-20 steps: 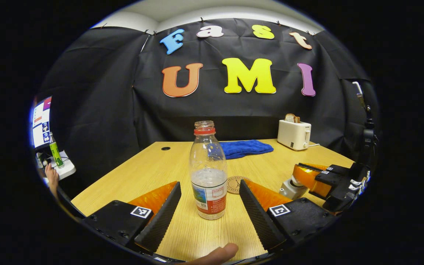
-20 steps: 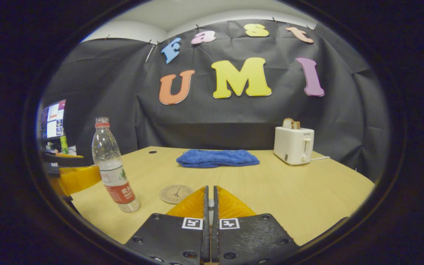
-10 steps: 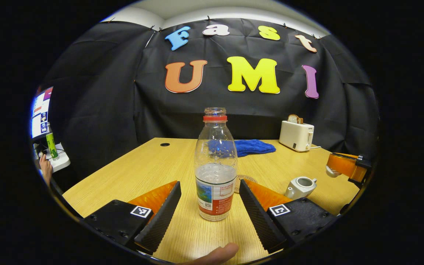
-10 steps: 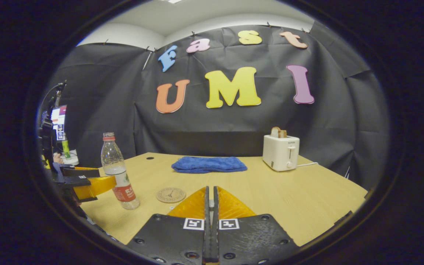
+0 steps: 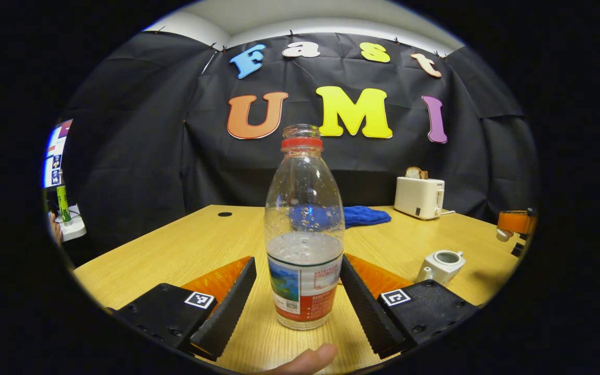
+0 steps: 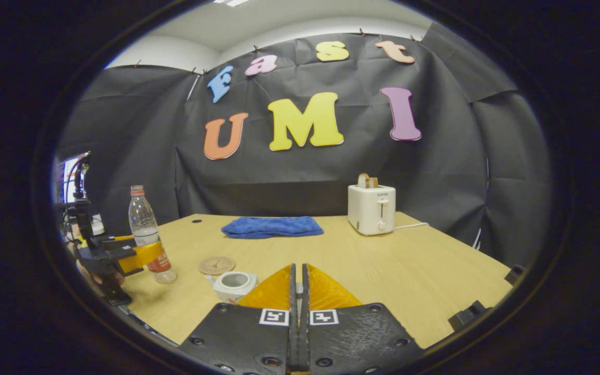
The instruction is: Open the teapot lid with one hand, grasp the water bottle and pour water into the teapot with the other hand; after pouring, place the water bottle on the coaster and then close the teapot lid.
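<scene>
A clear water bottle (image 5: 304, 234) with a red neck ring and no cap stands on the table, partly filled. My left gripper (image 5: 296, 260) is open, one finger on each side of the bottle's label. The white teapot (image 5: 441, 264) sits lidless to the right. In the right gripper view the teapot (image 6: 233, 283) is just left of my right gripper (image 6: 296, 268), which is shut on the small white lid (image 5: 500, 234), held up off the pot. The round coaster (image 6: 216, 265) lies between teapot and bottle (image 6: 146, 234), where the left gripper (image 6: 123, 255) shows beside the bottle.
A blue towel (image 6: 271, 227) lies at the back of the wooden table (image 6: 409, 271), and a white toaster (image 6: 372, 208) with bread stands at the back right. A screen (image 5: 52, 161) stands off the table's left edge. A thumb (image 5: 308, 359) shows at the bottom.
My right gripper has lifted the lid off the teapot and drawn back to the right, baring the open pot. My left gripper has moved forward until the bottle sits between its fingers.
</scene>
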